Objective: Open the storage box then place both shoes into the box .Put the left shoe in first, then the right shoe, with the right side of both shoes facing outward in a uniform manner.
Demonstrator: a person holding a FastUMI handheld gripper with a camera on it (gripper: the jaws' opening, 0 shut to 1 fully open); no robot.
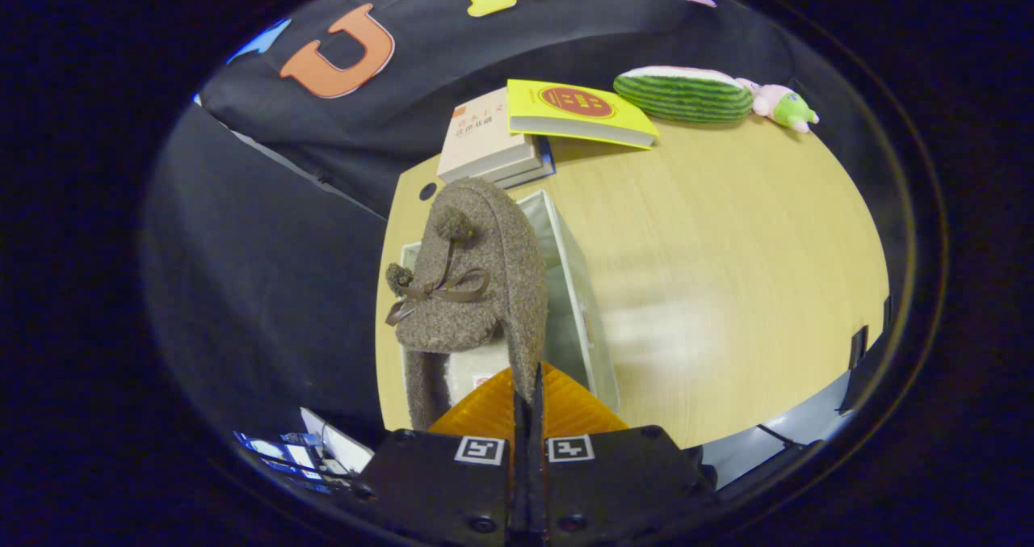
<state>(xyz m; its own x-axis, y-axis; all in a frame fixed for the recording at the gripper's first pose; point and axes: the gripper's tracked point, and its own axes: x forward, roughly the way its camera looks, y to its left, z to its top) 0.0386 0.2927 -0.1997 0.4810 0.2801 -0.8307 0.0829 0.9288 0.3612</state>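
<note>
A grey-brown woolly shoe [472, 276] with a brown ribbon bow and pompoms hangs from my gripper [529, 385], whose fingers are pressed together on the rim of its opening. The shoe is held toe-away over a white storage box [575, 288] that stands open on the wooden table [727, 248]. The shoe covers most of the box's left part, and what lies inside the box is hidden. The pale lining of the shoe shows just ahead of the fingers.
A stack of books [493, 139] with a yellow book [577, 111] on top lies beyond the box. A watermelon-slice plush [683, 93] and a small pink and green toy [782, 104] lie at the table's far side. The table's edge runs just left of the box.
</note>
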